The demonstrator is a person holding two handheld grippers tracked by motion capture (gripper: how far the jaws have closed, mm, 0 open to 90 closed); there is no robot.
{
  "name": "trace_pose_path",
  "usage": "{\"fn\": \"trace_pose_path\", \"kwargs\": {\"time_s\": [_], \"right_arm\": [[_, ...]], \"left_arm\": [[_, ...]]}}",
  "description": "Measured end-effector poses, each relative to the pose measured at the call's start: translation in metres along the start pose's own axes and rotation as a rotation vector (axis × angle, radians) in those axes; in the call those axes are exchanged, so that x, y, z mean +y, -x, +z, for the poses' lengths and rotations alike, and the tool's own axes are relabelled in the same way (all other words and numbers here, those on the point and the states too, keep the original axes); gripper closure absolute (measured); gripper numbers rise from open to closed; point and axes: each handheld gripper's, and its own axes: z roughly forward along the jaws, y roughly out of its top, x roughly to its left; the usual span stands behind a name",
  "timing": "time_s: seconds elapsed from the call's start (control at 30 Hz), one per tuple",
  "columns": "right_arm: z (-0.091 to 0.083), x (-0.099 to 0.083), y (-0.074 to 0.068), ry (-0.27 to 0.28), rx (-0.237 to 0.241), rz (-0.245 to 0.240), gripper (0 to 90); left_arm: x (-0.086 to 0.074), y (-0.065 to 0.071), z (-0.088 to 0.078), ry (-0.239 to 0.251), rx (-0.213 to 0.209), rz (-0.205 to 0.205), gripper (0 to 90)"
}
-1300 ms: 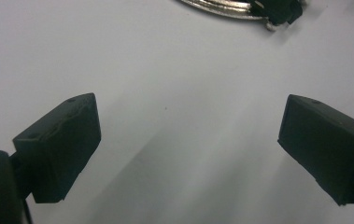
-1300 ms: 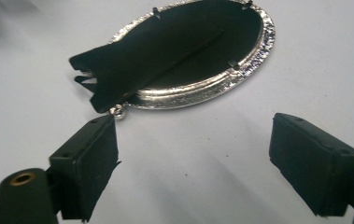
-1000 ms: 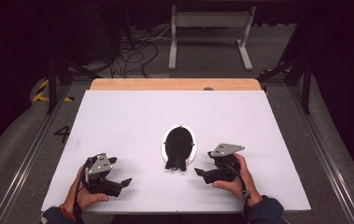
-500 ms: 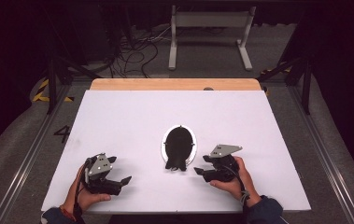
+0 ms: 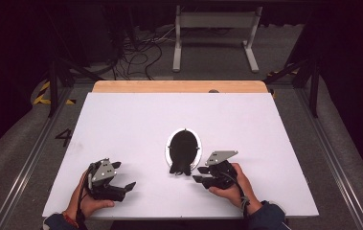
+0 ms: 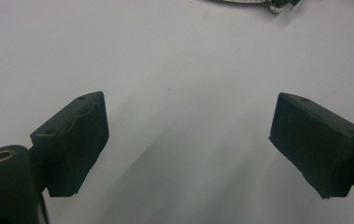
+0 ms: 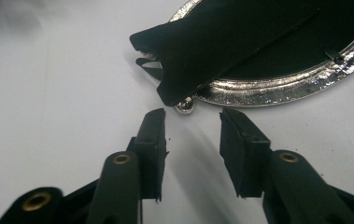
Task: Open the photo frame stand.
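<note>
The left hand-held gripper (image 5: pixel 121 178) rests near the front left of the white table (image 5: pixel 136 120) with its jaws spread wide over bare surface. The black pouch with a silver-rimmed oval frame (image 5: pixel 184 149) lies at mid-table, well right of it. The right hand-held gripper (image 5: pixel 199 175) sits just beside the pouch's near end, its jaws having just been closing to a narrow gap with nothing between them, tips just short of the small silver clasp ball (image 7: pixel 184 105).

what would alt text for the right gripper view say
The right gripper, jaws partly apart with nothing between them, points at a small silver ball at the edge of an oval silver-rimmed tray. A black cloth-like piece drapes over the tray's rim onto the white table.
</note>
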Motion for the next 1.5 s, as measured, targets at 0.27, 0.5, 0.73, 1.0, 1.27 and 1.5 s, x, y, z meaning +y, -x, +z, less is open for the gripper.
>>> {"fn": "trace_pose_path", "kwargs": {"time_s": [0.27,0.5,0.73,1.0,1.27,1.5], "right_arm": [[0.015,0.005,-0.011,-0.008,-0.061,0.015,50.6],[0.022,0.007,-0.017,0.006,-0.123,0.043,48.9],[0.024,0.007,-0.021,0.002,-0.164,0.04,50.5],[0.02,0.006,-0.013,0.004,-0.156,0.06,59.8],[0.014,0.003,0.0,0.011,-0.123,0.11,67.9],[0.013,0.003,0.003,0.014,-0.1,0.15,67.5]], "left_arm": [[0.0,0.0,0.002,-0.007,-0.008,-0.002,12.2],[0.0,0.0,0.003,-0.012,-0.016,0.001,12.2],[0.0,0.001,0.004,-0.015,-0.019,0.001,12.2],[-0.001,0.001,0.004,-0.016,-0.022,0.002,12.1],[0.0,0.001,0.003,-0.015,-0.023,0.007,12.1],[0.0,0.002,0.004,-0.019,-0.031,0.005,12.1]]}}
